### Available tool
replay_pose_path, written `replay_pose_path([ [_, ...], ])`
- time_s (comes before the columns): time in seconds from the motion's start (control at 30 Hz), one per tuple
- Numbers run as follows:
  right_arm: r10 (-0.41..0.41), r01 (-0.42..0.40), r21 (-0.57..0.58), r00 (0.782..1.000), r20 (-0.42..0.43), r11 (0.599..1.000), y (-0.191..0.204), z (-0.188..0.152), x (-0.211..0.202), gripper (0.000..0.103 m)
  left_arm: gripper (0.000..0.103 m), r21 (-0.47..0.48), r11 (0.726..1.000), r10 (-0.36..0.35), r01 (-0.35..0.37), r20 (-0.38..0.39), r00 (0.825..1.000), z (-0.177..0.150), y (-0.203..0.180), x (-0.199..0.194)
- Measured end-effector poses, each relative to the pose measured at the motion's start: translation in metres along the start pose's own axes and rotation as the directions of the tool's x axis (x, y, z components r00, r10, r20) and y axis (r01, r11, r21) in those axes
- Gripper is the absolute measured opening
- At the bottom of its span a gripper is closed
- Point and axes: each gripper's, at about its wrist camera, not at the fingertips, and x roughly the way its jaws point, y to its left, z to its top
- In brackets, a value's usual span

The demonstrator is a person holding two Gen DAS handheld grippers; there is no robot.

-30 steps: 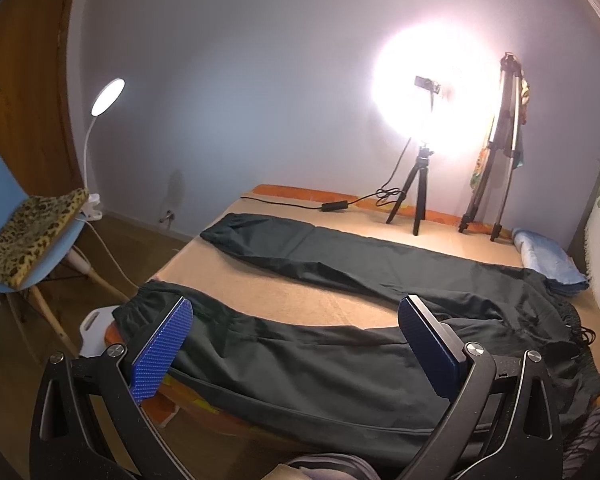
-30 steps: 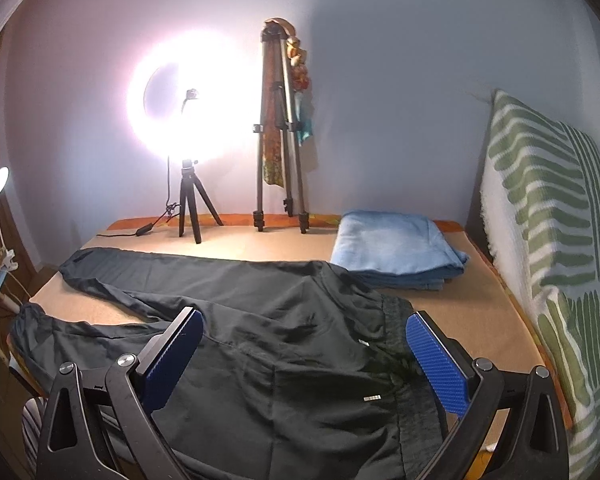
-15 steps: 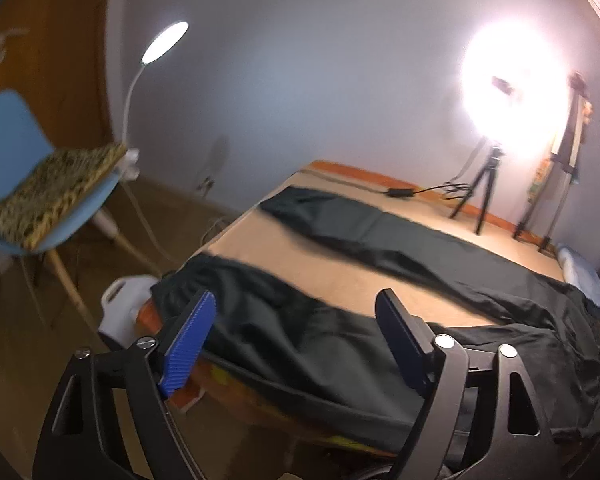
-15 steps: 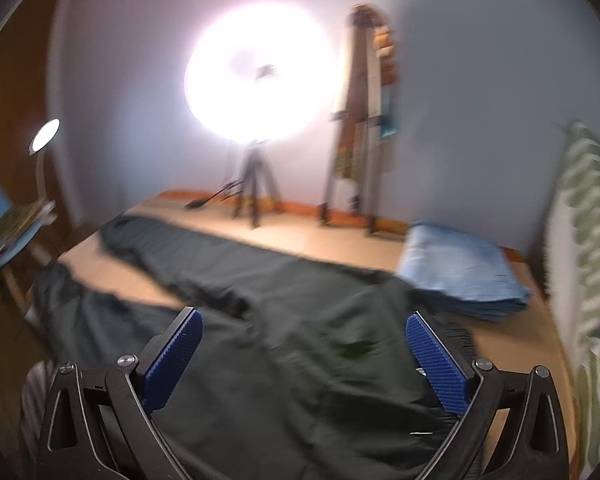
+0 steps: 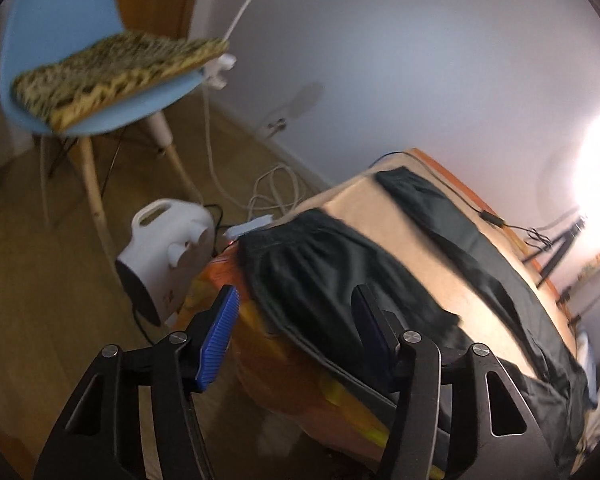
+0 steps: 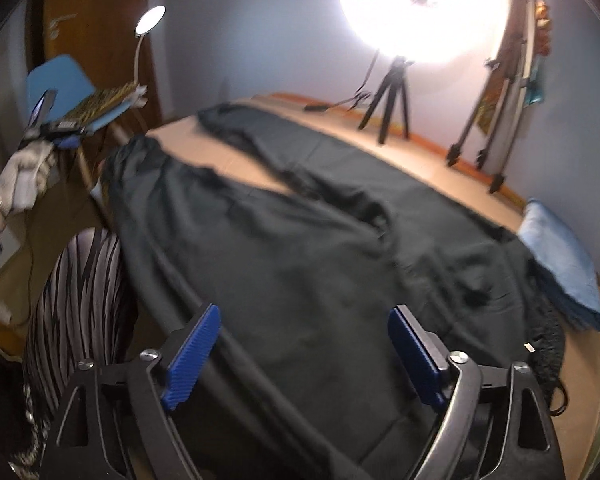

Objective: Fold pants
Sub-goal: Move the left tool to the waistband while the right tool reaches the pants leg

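Dark green-black pants (image 6: 300, 248) lie spread flat on the bed (image 6: 244, 168), legs apart in a V toward the left end. In the left wrist view the near leg's cuff (image 5: 300, 256) hangs at the bed's corner. My left gripper (image 5: 296, 320) is open and empty, just short of that cuff. My right gripper (image 6: 304, 340) is open and empty, above the near leg's thigh part. The left gripper also shows in the right wrist view (image 6: 56, 128), at the far left beside the bed.
A blue chair (image 5: 60, 40) with a leopard-print cushion and a white heater (image 5: 164, 252) with cables stand on the floor left of the bed. A ring light on a tripod (image 6: 392, 100), a second tripod (image 6: 496, 100) and a folded blue cloth (image 6: 560, 260) sit along the far side.
Both grippers have swung left. The left one has dropped and moved toward the near cuff at the bed's corner. The right one now faces along the near leg. Both stay open.
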Motion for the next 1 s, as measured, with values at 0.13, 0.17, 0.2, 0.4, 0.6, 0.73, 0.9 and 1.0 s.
replay_pose_path([
  [0.13,0.029,-0.031,-0.034,0.998,-0.048,0.999,0.010,-0.012,0.014,0.079,0.050,-0.048,0.999,-0.015,0.013,-0.034,0.999,0.005,0.013,0.023],
  [0.17,0.034,-0.036,-0.041,0.998,-0.056,0.999,0.012,-0.015,0.016,0.079,0.050,-0.050,0.999,-0.011,0.010,-0.035,0.999,0.007,0.015,0.029],
  [0.2,0.035,-0.038,-0.046,0.998,-0.061,0.998,0.013,-0.016,0.019,0.079,0.050,-0.046,0.999,-0.003,0.002,-0.035,0.999,0.008,0.015,0.033],
  [0.4,0.019,-0.022,-0.030,0.996,-0.090,0.999,0.012,-0.022,0.033,0.078,0.050,0.060,0.995,0.079,-0.077,-0.039,0.996,0.010,0.003,0.064],
  [0.6,0.012,-0.018,-0.056,0.994,-0.109,0.998,0.018,-0.023,0.042,0.078,0.050,0.139,0.977,0.164,-0.159,-0.026,0.986,0.010,-0.002,0.084],
  [0.73,0.023,-0.030,-0.058,0.993,-0.115,0.998,0.021,-0.023,0.046,0.078,0.050,0.141,0.972,0.193,-0.187,-0.030,0.981,0.009,0.001,0.093],
  [0.9,0.018,-0.029,-0.085,0.992,-0.125,0.996,0.026,-0.025,0.050,0.078,0.042,0.134,0.973,0.192,-0.186,-0.036,0.981,0.007,0.001,0.102],
  [1.0,0.027,-0.039,-0.085,0.991,-0.133,0.996,0.026,-0.026,0.054,0.078,0.031,0.140,0.974,0.185,-0.180,-0.021,0.983,0.006,-0.004,0.102],
])
